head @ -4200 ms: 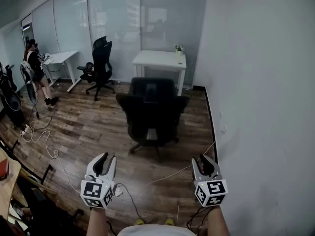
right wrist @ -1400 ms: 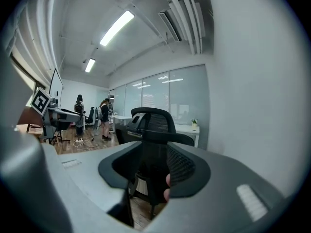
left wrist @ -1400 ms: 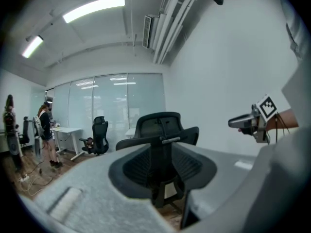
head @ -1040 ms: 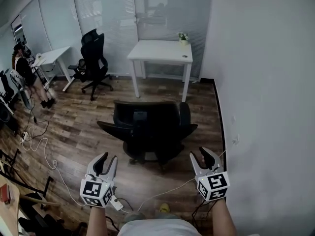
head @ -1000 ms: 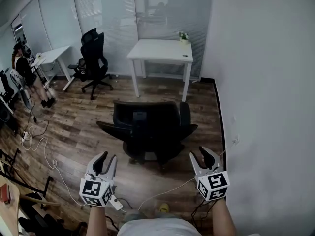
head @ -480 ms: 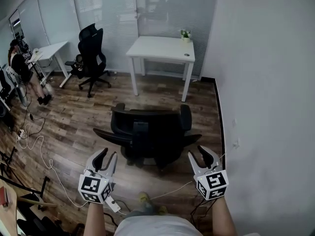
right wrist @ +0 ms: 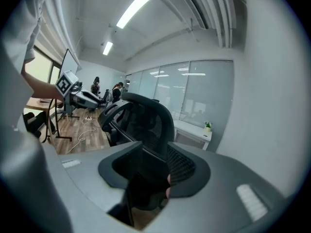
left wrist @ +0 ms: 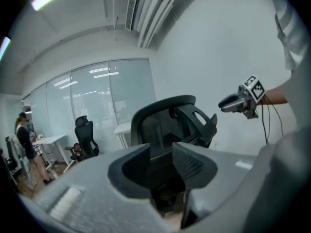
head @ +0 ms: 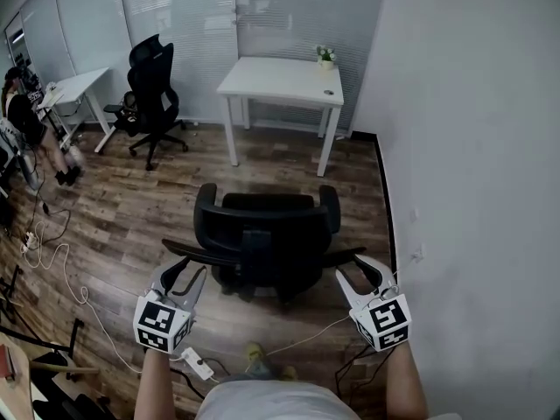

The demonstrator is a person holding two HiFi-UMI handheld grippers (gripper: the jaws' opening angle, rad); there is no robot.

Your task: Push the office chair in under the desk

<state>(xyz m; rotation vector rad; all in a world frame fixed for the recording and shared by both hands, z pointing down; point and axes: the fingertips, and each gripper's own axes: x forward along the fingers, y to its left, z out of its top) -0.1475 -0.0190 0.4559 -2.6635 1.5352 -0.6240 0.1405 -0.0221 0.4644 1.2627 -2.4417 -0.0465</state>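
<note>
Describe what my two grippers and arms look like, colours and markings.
Both the left gripper and right gripper have light grey bodies with dark-lined jaws and a white cube of black square markers. Forearms are bare; the shirt is white.

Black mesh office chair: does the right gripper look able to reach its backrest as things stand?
Probably yes. The right gripper, jaws apart and empty, hangs just behind the backrest of the black mesh office chair, with nothing visible between them.
</note>
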